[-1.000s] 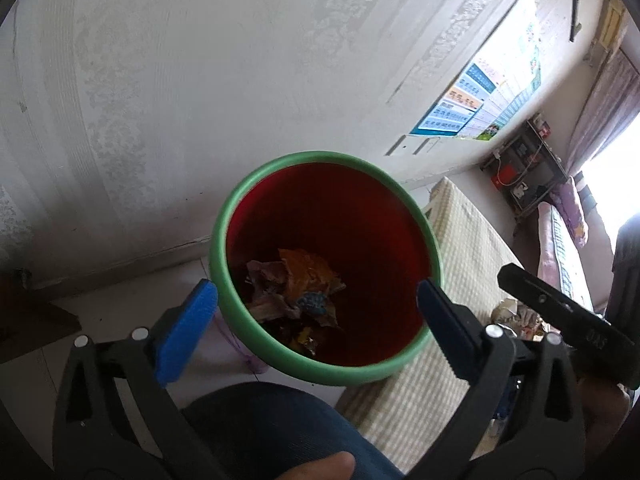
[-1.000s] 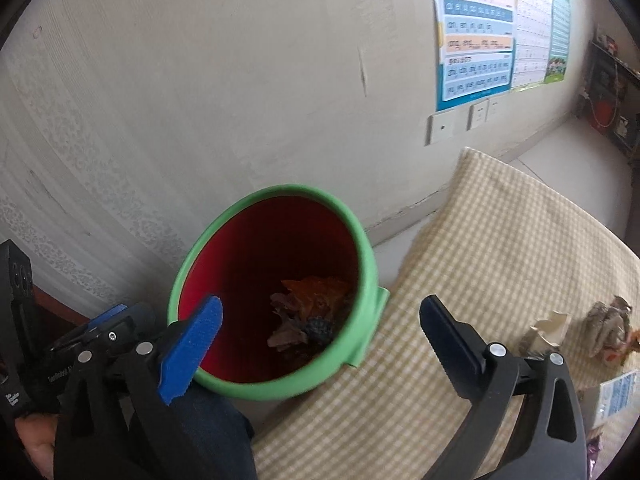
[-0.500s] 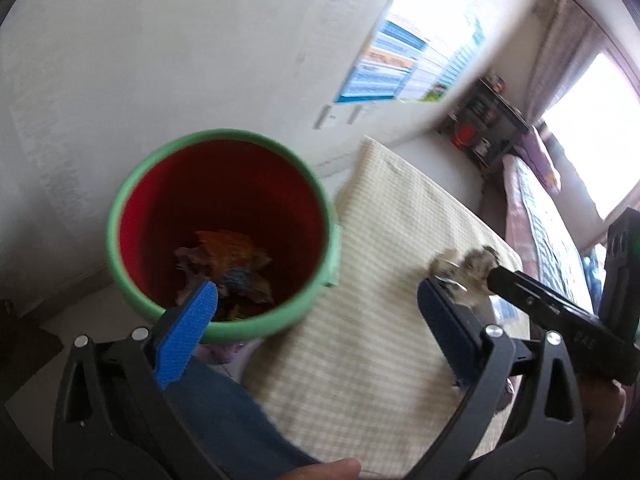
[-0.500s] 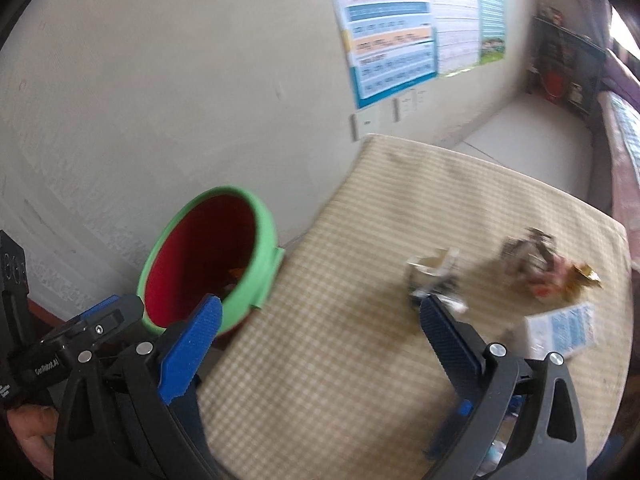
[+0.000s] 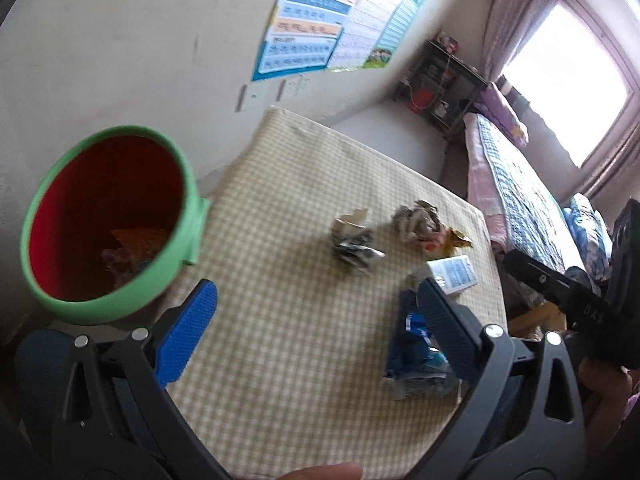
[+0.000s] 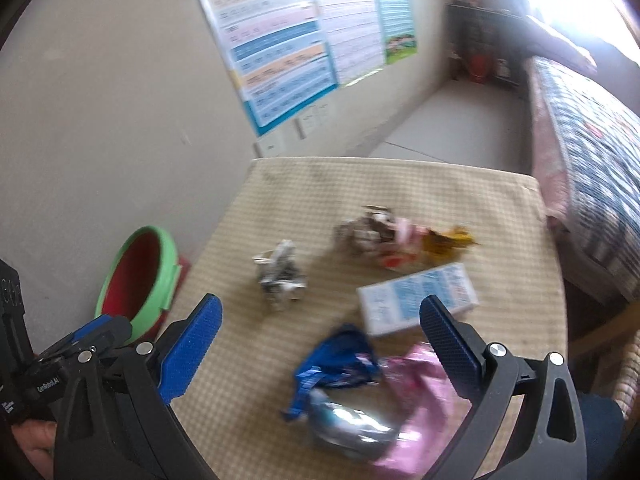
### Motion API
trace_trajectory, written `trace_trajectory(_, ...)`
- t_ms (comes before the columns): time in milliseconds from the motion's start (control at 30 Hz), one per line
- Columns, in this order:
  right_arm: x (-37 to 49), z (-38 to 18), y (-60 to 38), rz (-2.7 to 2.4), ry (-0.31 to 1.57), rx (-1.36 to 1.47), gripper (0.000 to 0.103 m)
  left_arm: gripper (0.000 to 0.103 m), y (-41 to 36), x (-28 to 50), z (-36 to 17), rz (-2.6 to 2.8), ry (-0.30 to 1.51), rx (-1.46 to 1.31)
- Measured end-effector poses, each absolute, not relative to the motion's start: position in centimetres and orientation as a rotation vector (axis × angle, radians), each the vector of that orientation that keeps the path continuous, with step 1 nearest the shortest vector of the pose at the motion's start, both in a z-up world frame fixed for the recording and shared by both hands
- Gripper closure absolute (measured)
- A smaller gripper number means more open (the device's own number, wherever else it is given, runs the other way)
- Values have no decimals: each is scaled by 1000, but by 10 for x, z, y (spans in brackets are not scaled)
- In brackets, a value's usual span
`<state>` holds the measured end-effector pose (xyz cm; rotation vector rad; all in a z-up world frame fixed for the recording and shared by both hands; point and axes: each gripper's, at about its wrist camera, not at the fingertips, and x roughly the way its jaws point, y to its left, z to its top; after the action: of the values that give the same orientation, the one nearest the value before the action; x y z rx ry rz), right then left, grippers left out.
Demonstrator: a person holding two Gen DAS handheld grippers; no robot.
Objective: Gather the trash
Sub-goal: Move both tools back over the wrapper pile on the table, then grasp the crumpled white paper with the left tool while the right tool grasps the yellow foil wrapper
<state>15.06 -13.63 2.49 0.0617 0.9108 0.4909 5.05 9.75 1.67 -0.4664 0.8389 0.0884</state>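
Note:
A green bin with a red inside [image 5: 120,216] [image 6: 140,276] stands off the table's left edge with wrappers at its bottom. On the checked tablecloth [image 5: 280,320] [image 6: 320,188] lie a grey crumpled paper [image 5: 354,246] [image 6: 280,276], a brown and orange wad [image 5: 424,226] [image 6: 392,236], a white and blue carton [image 5: 454,274] [image 6: 416,300], a blue wrapper [image 5: 412,340] [image 6: 336,364] and a pink foil wrapper [image 6: 416,400]. My left gripper [image 5: 316,320] is open and empty above the cloth. My right gripper [image 6: 320,332] is open, hovering above the blue wrapper.
A wall with posters [image 6: 280,40] runs behind the table. A bed with a patterned quilt [image 5: 528,184] [image 6: 592,128] lies along the right side. A dark shelf [image 5: 440,84] stands in the far corner. Blue-trousered knees [image 5: 40,352] are near the bin.
Both grippers have swung right, away from the bin and over the table. The bin has slid to the left of both views and the trash pile has come into view.

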Motion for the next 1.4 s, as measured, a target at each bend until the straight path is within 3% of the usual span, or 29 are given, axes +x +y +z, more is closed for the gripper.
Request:
trace_trajectory(700, 207, -1, -202, 385, 941, 141, 8, 5, 52, 117, -12, 33, 943, -416)
trace_trajectory(1267, 284, -67, -211, 312, 1065, 227, 23, 5, 57, 187, -65, 76, 1055, -418)
trace_trajectory(1400, 301, -84, -212, 302, 1107, 251, 27, 11, 57, 197, -77, 79, 1083, -409)
